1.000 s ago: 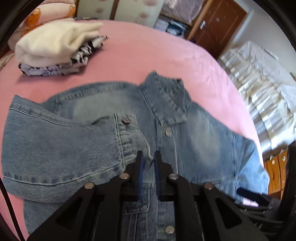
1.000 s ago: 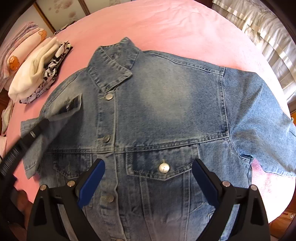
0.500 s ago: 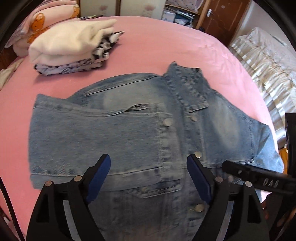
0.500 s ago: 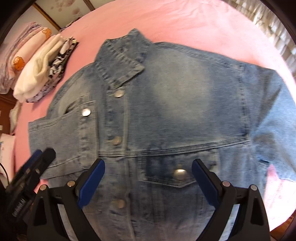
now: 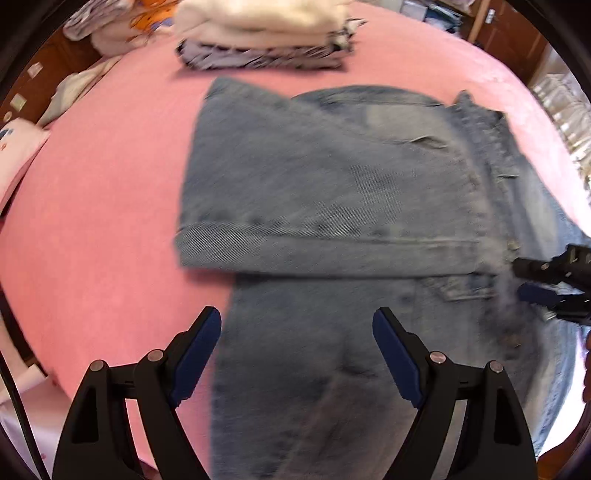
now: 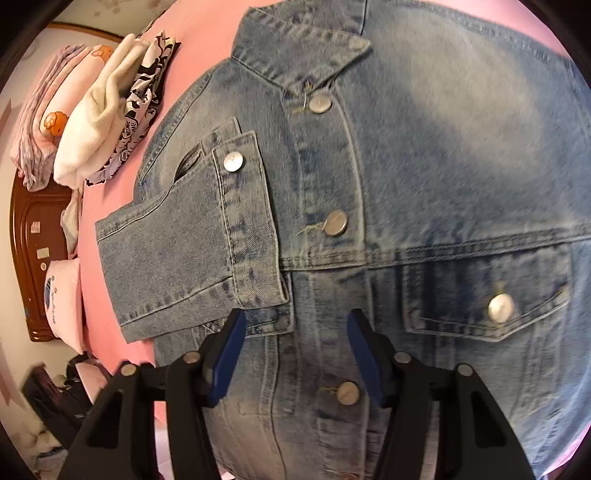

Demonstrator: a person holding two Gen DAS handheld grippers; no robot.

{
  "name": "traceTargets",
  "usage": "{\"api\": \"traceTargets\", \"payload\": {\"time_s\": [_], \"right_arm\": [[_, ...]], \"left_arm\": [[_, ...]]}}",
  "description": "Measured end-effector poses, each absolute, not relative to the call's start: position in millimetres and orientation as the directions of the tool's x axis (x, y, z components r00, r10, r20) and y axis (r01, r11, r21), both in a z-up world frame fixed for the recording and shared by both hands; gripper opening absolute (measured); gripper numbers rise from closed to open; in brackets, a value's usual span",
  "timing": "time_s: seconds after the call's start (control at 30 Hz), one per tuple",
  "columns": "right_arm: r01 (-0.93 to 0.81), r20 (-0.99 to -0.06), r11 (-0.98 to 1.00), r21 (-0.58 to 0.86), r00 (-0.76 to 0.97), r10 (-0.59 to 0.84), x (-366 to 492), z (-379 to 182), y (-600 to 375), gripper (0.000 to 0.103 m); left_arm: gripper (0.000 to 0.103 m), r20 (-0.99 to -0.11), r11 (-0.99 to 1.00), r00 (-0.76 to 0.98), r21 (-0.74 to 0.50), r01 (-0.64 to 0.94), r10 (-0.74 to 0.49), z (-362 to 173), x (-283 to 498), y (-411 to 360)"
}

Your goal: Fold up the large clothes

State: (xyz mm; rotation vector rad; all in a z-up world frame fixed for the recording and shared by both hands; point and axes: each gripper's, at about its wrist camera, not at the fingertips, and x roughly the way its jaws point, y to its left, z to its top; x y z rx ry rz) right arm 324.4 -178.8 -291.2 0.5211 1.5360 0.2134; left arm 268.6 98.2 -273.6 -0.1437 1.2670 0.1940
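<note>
A blue denim jacket (image 6: 443, 166) lies front up and buttoned on the pink bed (image 5: 92, 221). One sleeve (image 6: 184, 258) is folded flat across the chest, its cuff beside the button placket. My left gripper (image 5: 297, 343) hangs open over the jacket's lower side edge (image 5: 236, 332), with nothing gripped. My right gripper (image 6: 295, 343) is low over the placket just below that cuff. Its jaws are closing, with the placket denim between the blue pads and no visible pinch. In the left wrist view the right gripper (image 5: 535, 280) shows at the right edge, blurred.
A stack of folded clothes (image 5: 266, 33), cream on top of patterned ones, sits on the bed beyond the jacket. Pillows (image 6: 40, 122) and a dark wooden headboard (image 6: 33, 229) lie at the bed's end. Bare pink sheet spreads beside the folded sleeve.
My left gripper let go of the cuff, opened wide and moved out to the jacket's side edge; the sleeve now lies folded across the chest. My right gripper dropped toward the placket and its jaws narrowed.
</note>
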Motion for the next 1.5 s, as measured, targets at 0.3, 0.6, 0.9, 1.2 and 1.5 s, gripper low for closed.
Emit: {"api": "traceTargets", "payload": {"time_s": [0.3, 0.6, 0.9, 1.2, 1.5], "right_arm": [[0.136, -0.877, 0.867, 0.479, 0.041, 0.479, 331, -303, -155, 0.036], [0.092, -0.886, 0.881, 0.464, 0.06, 0.46, 340, -313, -149, 0.036], [0.11, -0.9, 0.893, 0.436, 0.041, 0.434, 345, -318, -155, 0.01], [0.148, -0.855, 0.842, 0.518, 0.071, 0.514, 346, -291, -169, 0.005], [0.057, -0.843, 0.855, 0.516, 0.212, 0.495, 366, -225, -168, 0.002]], "left_arm": [[0.083, -0.956, 0.955, 0.288, -0.039, -0.293, 0.049, -294, 261, 155], [0.083, -0.944, 0.962, 0.33, -0.112, -0.249, -0.024, -317, 271, 172], [0.082, -0.935, 0.979, 0.352, -0.11, -0.173, -0.043, -332, 287, 180], [0.082, -0.925, 0.984, 0.379, -0.09, -0.156, -0.025, -337, 307, 171], [0.064, -0.908, 0.964, 0.416, -0.145, -0.221, -0.041, -342, 314, 170]]}}
